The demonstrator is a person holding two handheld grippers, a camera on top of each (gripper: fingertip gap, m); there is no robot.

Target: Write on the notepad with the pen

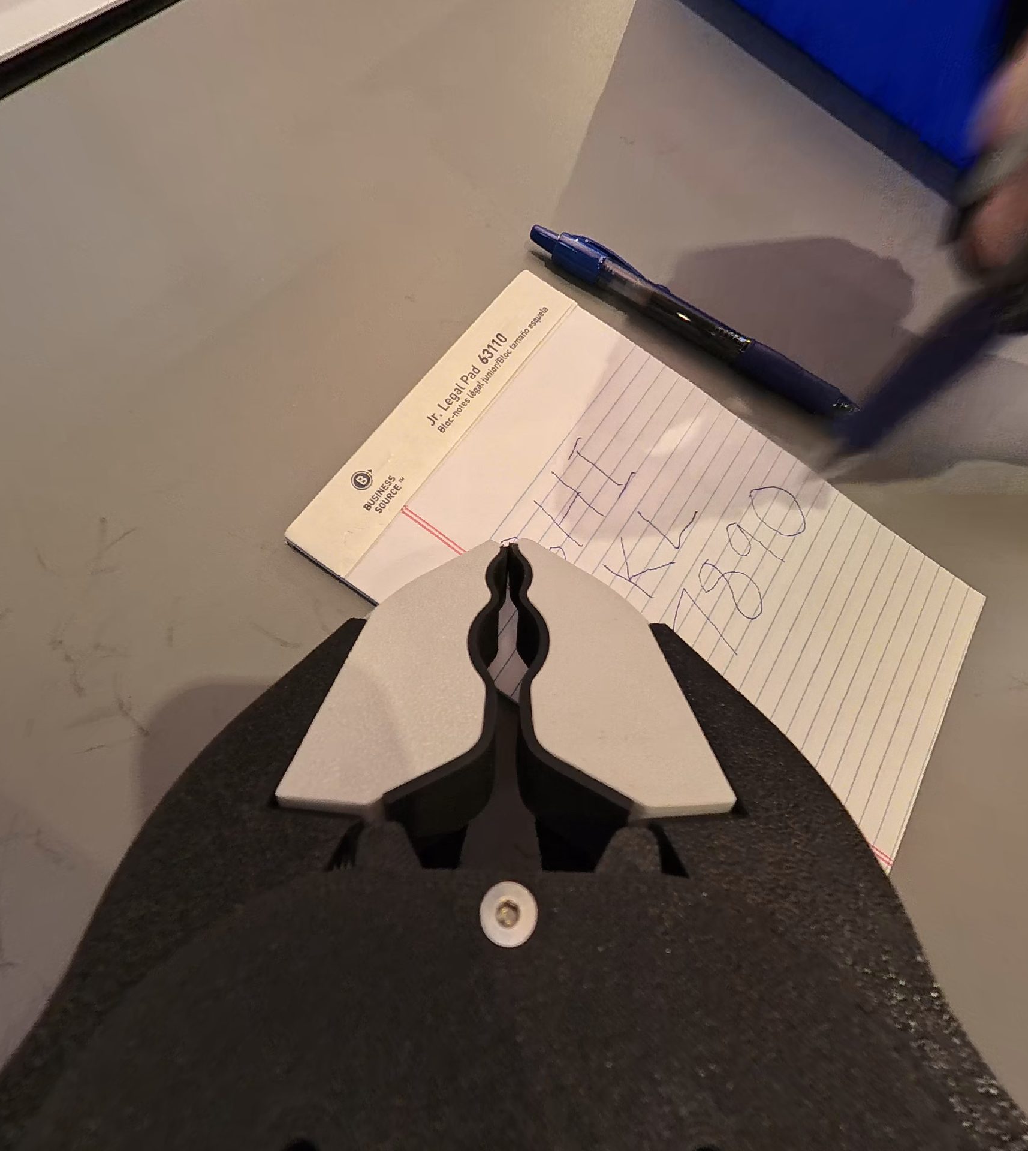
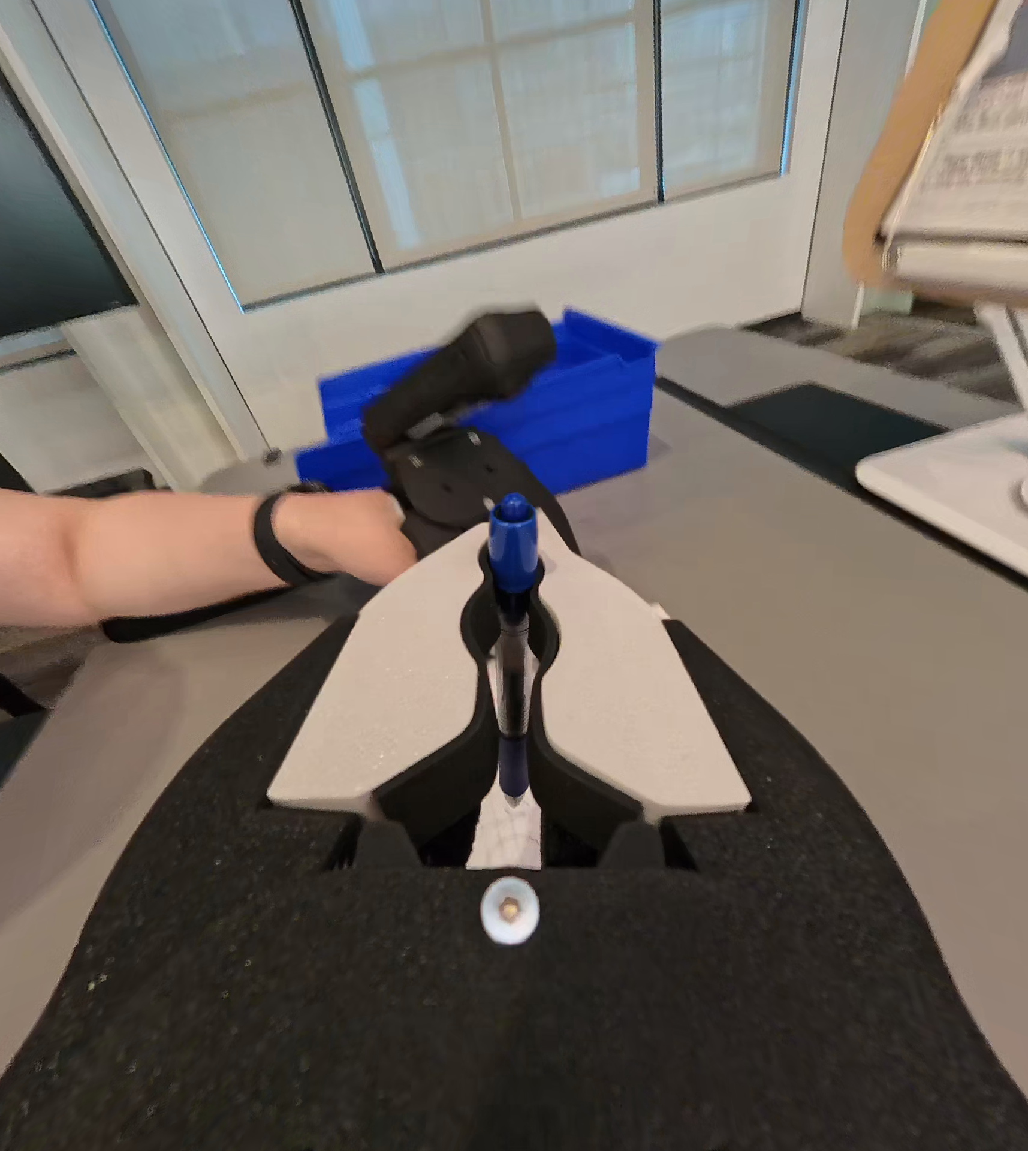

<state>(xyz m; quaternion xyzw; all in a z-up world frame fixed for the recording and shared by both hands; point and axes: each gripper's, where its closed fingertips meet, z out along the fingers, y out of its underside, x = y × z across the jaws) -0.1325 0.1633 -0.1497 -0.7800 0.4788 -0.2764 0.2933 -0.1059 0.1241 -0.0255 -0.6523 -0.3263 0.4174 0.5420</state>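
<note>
A white lined notepad with blue handwriting lies on the grey table. My left gripper is shut and empty, its tips over the pad's near left corner. My right gripper is shut on a blue pen. The pen stands along the fingers with its tip just above the paper. In the left wrist view this pen is blurred above the pad's right side. A second blue pen lies on the table beyond the pad.
A blue bin stands at the back of the table and also shows in the left wrist view. A white stand holding a newspaper is at the right. A hand with a black wristband holds the left gripper. About 12 cm separates my left fingertips from my right.
</note>
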